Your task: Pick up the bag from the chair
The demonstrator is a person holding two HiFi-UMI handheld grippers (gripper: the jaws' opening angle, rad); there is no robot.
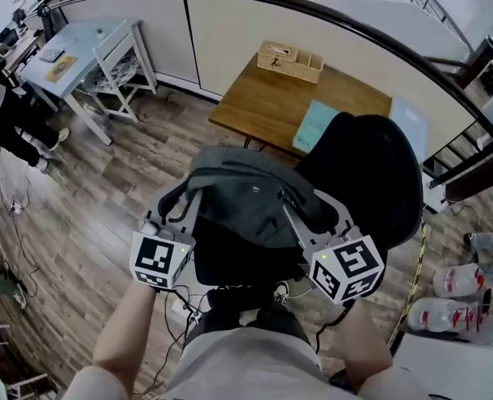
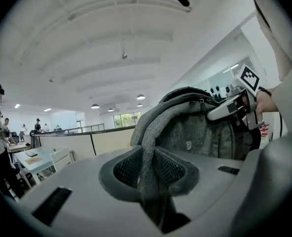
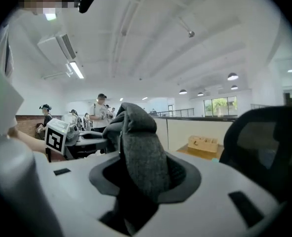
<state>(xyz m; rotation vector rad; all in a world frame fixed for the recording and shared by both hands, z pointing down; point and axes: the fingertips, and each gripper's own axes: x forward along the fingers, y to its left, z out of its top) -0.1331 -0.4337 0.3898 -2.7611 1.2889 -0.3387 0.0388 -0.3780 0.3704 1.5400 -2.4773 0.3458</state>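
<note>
Over the black office chair [image 1: 378,173] beside the curved partition, the grey bag [image 1: 246,192] sits dead centre between my two tongs, straight ahead of me and close in. My left gripper [image 2: 146,180] is clamped tight on the left strap [image 2: 148,142], a woven band pinched flat between the pads and running up to the pack. My right gripper [image 3: 142,176] is closed the same way on the right strap [image 3: 136,132], which folds over above the jaws in a thick padded hump. The bag lies broadside to me, its long axis seemingly running from my left to my right, so neither hand is nearer and each has its own end. The chair's rounded back rises just beyond it and to the right. I judge that the lift should go straight up and towards me, away from that back. Whether the bag's underside has cleared the seat I cannot tell, since the pack itself covers it from above. The cloth is a soft, heathered grey that slumps rather than holds a shape, and the chair is dull black. A wooden table [image 1: 271,98] with a slotted wooden box [image 1: 289,61] stands further off on the plank floor [image 1: 88,190].
</note>
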